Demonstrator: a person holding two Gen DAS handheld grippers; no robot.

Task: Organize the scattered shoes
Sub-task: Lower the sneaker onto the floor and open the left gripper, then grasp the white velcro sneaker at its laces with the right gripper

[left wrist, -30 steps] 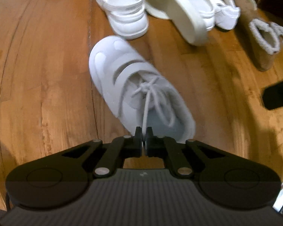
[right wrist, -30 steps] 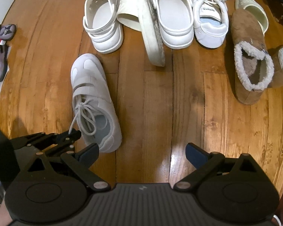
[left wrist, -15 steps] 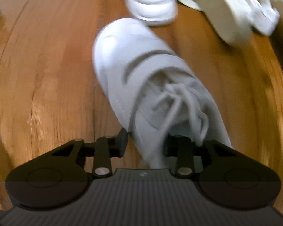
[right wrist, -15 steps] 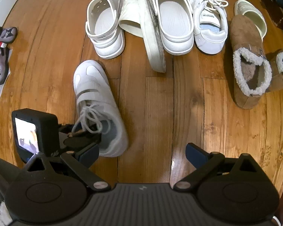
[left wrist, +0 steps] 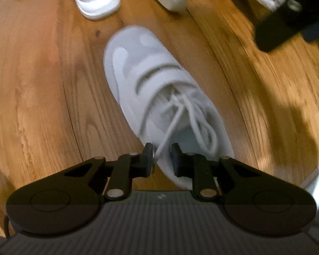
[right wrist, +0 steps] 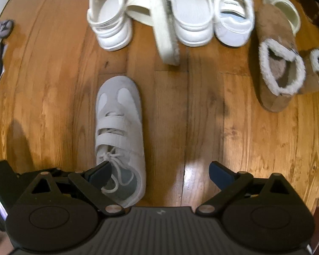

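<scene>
A light grey sneaker [left wrist: 159,97] with two straps and white laces lies on the wooden floor, toe pointing away; it also shows in the right wrist view [right wrist: 120,131]. My left gripper [left wrist: 161,159] is shut on the sneaker's left heel-side wall, one finger outside, one inside the opening. My right gripper [right wrist: 159,173] is wide open and empty, low over the floor to the sneaker's right, its left finger [right wrist: 100,173] over the sneaker's opening.
A row of white shoes lies beyond: a clog [right wrist: 110,21], a slide on its edge [right wrist: 161,27], another clog [right wrist: 189,14], a laced sneaker [right wrist: 234,19]. Brown fleece-lined slippers [right wrist: 276,63] lie right. Small dark sandals [right wrist: 0,42] lie far left.
My left gripper opened from shut, went over the sneaker's heel wall and closed on it. The sneaker has turned so its toe points straight away and has shifted right.
</scene>
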